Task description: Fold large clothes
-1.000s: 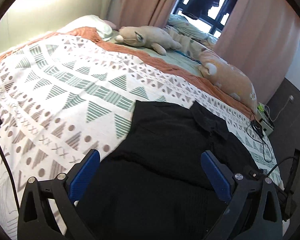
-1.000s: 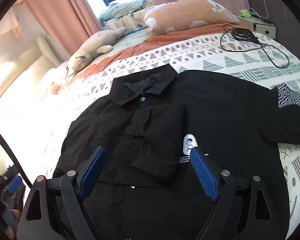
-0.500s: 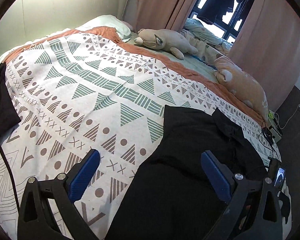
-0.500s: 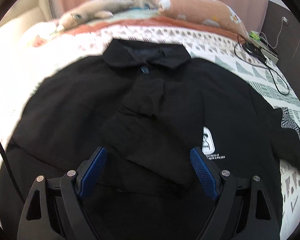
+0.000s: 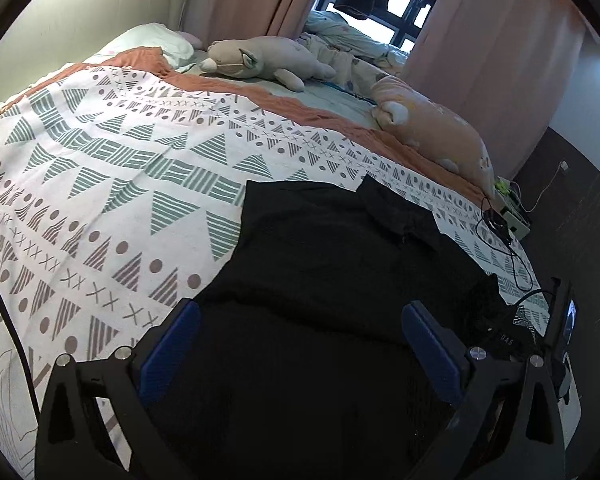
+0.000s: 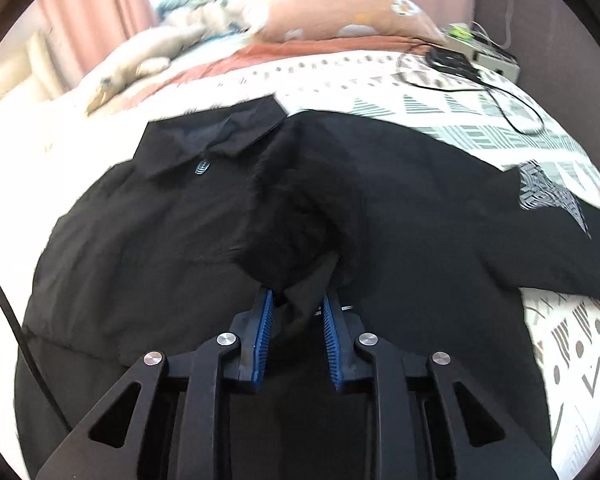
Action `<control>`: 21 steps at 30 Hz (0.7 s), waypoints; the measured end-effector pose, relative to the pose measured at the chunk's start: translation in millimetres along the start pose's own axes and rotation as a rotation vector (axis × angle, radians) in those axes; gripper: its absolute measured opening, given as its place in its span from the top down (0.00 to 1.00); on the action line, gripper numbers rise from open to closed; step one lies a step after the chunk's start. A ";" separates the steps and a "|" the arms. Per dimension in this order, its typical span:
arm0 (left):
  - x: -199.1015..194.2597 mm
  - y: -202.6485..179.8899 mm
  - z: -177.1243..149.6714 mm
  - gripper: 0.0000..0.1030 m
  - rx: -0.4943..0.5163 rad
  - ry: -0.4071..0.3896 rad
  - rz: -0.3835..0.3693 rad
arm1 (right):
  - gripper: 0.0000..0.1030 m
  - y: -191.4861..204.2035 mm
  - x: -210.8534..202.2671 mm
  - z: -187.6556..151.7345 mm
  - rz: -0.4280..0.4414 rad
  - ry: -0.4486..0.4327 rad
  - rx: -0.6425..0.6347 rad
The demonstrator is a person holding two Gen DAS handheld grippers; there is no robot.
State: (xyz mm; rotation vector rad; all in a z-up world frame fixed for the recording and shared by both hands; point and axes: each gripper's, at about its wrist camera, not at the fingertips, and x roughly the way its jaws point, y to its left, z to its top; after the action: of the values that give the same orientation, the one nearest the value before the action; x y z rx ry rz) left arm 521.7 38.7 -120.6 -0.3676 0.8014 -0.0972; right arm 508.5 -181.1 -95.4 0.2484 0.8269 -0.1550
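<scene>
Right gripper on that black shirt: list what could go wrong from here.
1. The right gripper has just closed on a bunched fold of the black shirt; it may pinch several layers and drag the body along.
2. The left gripper is open over the fabric, so nothing pins the shirt.
3. The far sleeve could slide off the bedspread.

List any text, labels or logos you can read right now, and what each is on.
"DAS": white letters on the black device at the bed's right edge, left wrist view.
Small blue mark below the black shirt's collar: too blurred to read.
White patterned print on the shirt's sleeve: no letters legible.
</scene>
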 end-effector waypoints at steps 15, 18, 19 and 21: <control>16.4 6.7 -1.8 0.00 -0.038 0.050 0.017 | 0.39 -117.8 -27.7 -21.5 0.184 0.010 0.437; 19.3 12.9 -2.0 0.00 -0.069 0.060 0.002 | 0.26 -133.9 -29.6 -28.4 0.250 0.037 0.493; 21.4 15.1 -2.7 0.00 -0.082 0.067 -0.008 | 0.26 -137.5 -27.8 -30.7 0.296 0.051 0.513; 26.2 18.7 -4.8 0.00 -0.106 0.081 -0.019 | 0.26 -142.7 -21.5 -32.1 0.352 0.070 0.540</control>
State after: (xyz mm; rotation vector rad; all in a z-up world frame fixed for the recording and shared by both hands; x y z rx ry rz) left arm 535.5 49.0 -148.2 -0.4740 0.8856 -0.0878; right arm 438.3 -308.3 -122.8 0.9050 0.7858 -0.0356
